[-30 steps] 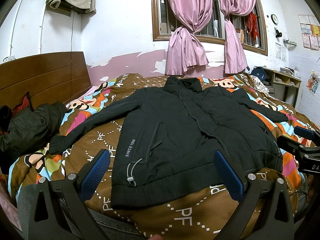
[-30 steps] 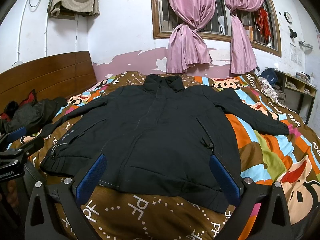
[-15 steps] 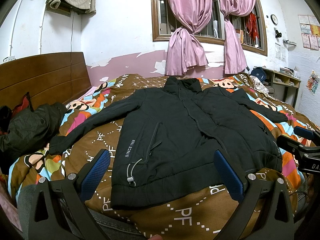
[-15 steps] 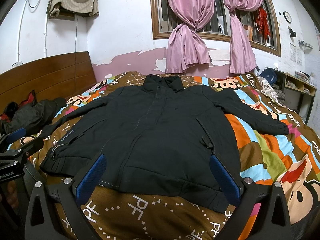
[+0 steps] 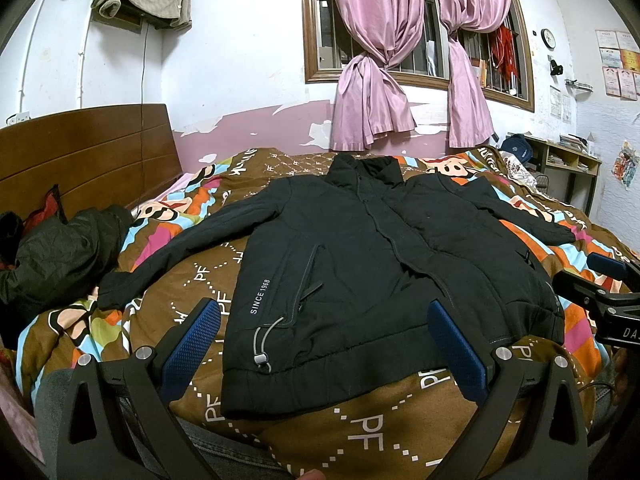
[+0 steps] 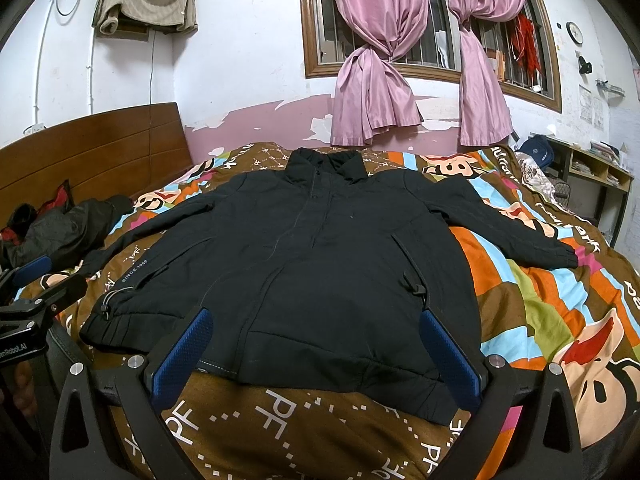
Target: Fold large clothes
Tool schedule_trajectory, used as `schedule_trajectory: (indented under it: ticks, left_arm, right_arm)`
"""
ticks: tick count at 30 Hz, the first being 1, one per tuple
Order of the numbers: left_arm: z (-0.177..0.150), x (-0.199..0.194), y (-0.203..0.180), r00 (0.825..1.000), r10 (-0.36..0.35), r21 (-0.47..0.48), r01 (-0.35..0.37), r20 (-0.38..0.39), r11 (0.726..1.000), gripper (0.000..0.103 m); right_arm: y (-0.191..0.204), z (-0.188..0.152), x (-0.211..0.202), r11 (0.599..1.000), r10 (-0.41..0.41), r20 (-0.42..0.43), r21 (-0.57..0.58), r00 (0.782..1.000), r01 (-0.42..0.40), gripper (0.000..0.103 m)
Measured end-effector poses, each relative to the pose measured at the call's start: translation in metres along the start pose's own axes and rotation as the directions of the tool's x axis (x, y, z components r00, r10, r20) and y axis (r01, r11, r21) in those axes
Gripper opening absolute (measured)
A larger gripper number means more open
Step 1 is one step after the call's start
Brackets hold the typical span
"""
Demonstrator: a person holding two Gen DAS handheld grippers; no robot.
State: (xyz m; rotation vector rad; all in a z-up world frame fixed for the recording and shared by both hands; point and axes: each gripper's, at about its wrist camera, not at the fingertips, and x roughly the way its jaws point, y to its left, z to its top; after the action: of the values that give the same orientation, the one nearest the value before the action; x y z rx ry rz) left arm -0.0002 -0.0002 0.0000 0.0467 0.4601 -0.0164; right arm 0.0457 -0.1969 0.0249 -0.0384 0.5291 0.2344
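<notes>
Lying flat and face up on the patterned bedspread (image 5: 360, 432), the black jacket (image 5: 360, 264) spreads out directly ahead of both tools, collar far, hem near. The left gripper (image 5: 324, 344) hangs released, its blue pads (image 5: 192, 344) wide apart, above the near hem; the hem's left corner sits between its fingers and slightly beyond them. The right gripper (image 6: 316, 356) is likewise spread wide and grasps nothing, with the hem's middle stretch just past its fingertips.

Each sleeve reaches outward: one runs off to the left of the left gripper toward a dark bundle of clothing (image 5: 60, 252) by the wooden headboard (image 5: 80, 152); the other stretches to the right of the right gripper across orange and blue stripes. Bare bedspread lies on both sides of the jacket and in front of the hem.

The left wrist view shows the "SINCE 1968" lettering and the grey drawcord clearly, plus the right tool at its right edge. The right wrist view shows the far-right cuff fully and the left tool at its left edge.
</notes>
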Motion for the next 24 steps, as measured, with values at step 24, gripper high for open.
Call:
schedule_trajectory:
  ticks: [24]
  left_arm:
    - [0.0011,0.0064,-0.0007,1.0,-0.011,-0.016,0.011,-0.024,1.0,0.101]
  right_arm:
    - [-0.0011,0.0009,0.0039,1.0,0.011,-0.024,0.013,1.0,-0.011,0.103]
